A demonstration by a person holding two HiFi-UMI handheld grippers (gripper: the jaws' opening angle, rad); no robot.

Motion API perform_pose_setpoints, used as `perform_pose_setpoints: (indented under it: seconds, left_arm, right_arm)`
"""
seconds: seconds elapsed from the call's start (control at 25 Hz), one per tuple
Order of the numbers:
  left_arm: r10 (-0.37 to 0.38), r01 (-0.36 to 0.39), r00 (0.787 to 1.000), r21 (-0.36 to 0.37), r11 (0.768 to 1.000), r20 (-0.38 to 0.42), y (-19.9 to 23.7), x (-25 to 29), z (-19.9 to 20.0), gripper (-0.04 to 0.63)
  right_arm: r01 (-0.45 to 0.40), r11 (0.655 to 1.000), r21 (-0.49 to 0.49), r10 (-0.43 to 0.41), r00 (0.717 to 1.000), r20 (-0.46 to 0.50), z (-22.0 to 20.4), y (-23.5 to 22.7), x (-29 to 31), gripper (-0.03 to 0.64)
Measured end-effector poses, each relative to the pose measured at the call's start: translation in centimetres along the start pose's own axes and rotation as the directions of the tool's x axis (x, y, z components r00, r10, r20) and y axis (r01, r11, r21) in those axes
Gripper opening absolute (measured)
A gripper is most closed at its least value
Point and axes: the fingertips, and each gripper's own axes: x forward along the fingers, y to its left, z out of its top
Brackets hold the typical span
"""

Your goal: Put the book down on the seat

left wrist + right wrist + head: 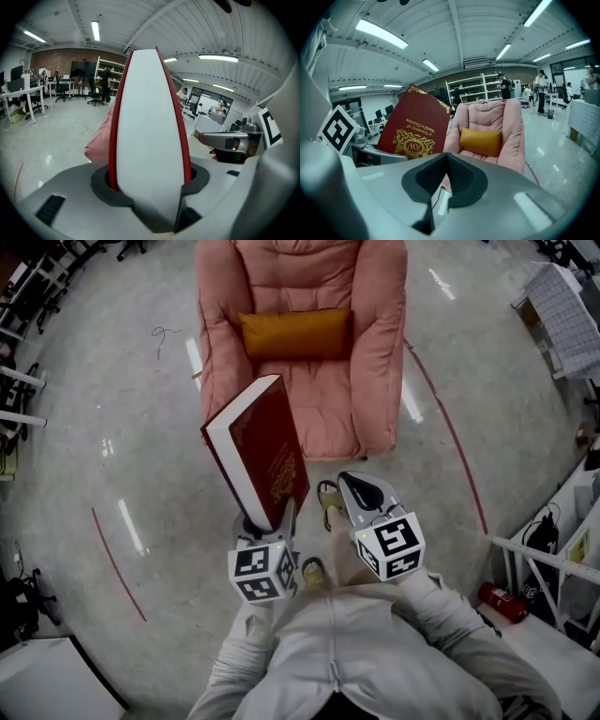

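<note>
A thick red book (267,442) with gold print stands upright and tilted in the air, just in front of the pink armchair (309,404). My left gripper (269,521) is shut on its lower end. In the left gripper view the white page edge of the book (147,117) fills the space between the jaws of the left gripper (150,187). The seat holds an orange cushion (295,334) against the backrest. My right gripper (361,488) hangs beside the book, shut and empty. In the right gripper view its jaws (446,154) face the book cover (415,126) and the armchair (511,136).
A red line (450,427) curves across the polished floor to the right of the chair. White shelving (553,559) and a red extinguisher (497,601) stand at the right. A cloth-covered table (562,306) is at the far right. Desks line the left edge.
</note>
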Motion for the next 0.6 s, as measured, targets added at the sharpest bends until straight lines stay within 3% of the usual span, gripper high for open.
perform_pose_setpoints:
  seconds: [0.6]
  left_arm:
    - [0.023,-0.030,0.991,-0.050,0.998,-0.130,1.5,13.9,-1.8,0.249]
  right_arm:
    - [-0.070,0.997,0.012,0.071,0.988,-0.135,-1.8,-5.9,8.4,0.000]
